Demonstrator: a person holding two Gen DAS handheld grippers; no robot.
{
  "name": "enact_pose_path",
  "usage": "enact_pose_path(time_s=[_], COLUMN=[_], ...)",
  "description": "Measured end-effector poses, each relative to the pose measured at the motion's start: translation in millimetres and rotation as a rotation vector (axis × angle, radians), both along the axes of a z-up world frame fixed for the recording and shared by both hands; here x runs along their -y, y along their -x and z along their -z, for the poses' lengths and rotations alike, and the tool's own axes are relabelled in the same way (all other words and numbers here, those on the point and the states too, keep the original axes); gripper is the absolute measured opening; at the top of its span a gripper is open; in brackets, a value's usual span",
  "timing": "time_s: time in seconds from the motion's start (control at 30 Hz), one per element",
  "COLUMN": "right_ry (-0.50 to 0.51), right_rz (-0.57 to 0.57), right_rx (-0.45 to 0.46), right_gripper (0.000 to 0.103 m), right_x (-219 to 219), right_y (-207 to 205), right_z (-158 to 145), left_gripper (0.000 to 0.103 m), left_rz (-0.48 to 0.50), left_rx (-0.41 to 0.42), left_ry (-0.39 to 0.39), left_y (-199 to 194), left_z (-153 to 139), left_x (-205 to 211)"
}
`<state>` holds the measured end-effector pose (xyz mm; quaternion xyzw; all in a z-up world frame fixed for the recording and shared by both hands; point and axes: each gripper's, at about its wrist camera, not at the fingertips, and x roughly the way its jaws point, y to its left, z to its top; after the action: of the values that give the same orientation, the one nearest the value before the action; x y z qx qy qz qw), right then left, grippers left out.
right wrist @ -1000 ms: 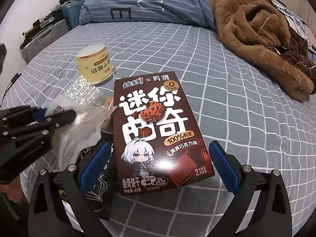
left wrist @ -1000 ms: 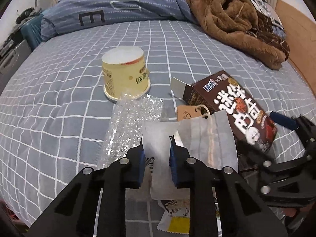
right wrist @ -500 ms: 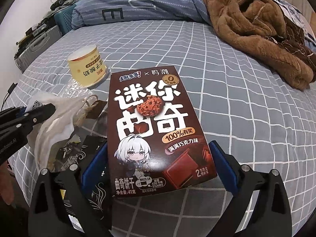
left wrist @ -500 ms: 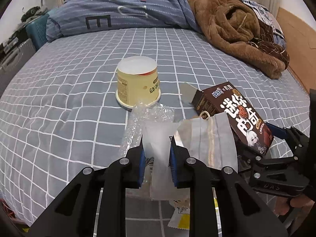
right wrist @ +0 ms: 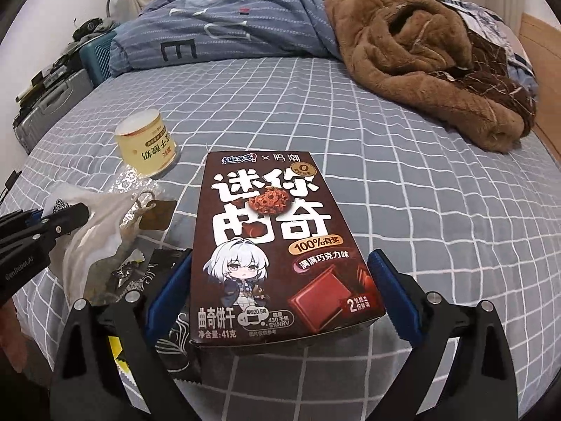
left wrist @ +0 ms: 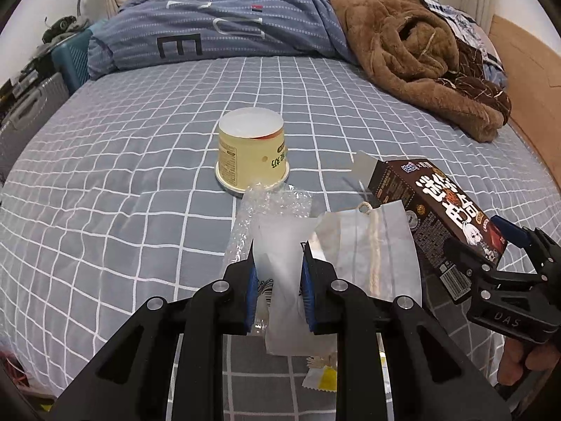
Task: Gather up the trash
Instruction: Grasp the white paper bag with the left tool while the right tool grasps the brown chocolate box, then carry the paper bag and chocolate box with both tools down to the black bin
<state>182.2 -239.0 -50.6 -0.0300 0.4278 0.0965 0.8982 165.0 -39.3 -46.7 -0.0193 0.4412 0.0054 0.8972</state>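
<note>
A: What has the left gripper got?

B: Its blue pads stand narrow and pinch a translucent plastic bag; the bag hangs crumpled between them, with a cord and a brown tag showing beside it. A sheet of bubble wrap lies just beyond the bag on the bed

A: And the right gripper?

B: It clamps a brown cookie box by its two long sides, jaws set wide because the box is wide. The box looks lifted clear of the grey checked bedsheet, its open flap pointing away from the camera in the left wrist view

A: What other trash is on the bed?

B: A yellow cup stands upside down on the sheet, just beyond the bubble wrap. A black patterned wrapper lies under the near left corner of the box, and a yellow-and-white wrapper lies below the left gripper

A: Anything else around?

B: A brown fleece garment is heaped at the far right, a striped blue duvet along the far edge, and a grey suitcase stands beside the bed at the left
</note>
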Motion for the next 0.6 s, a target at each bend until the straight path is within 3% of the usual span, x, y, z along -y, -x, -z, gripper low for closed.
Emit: enact_pose_path(time_s=[0.6], right_ry=[-0.002], right_rz=[0.070], right_rx=[0.110], right_gripper=[0.092], right_x=[2], right_y=[54], right_z=[-40], left_gripper=[0.020], left_rz=[0.002], left_rx=[0.033], left_ry=[0.032], left_y=[36], left_z=[-21], left_x=[-1])
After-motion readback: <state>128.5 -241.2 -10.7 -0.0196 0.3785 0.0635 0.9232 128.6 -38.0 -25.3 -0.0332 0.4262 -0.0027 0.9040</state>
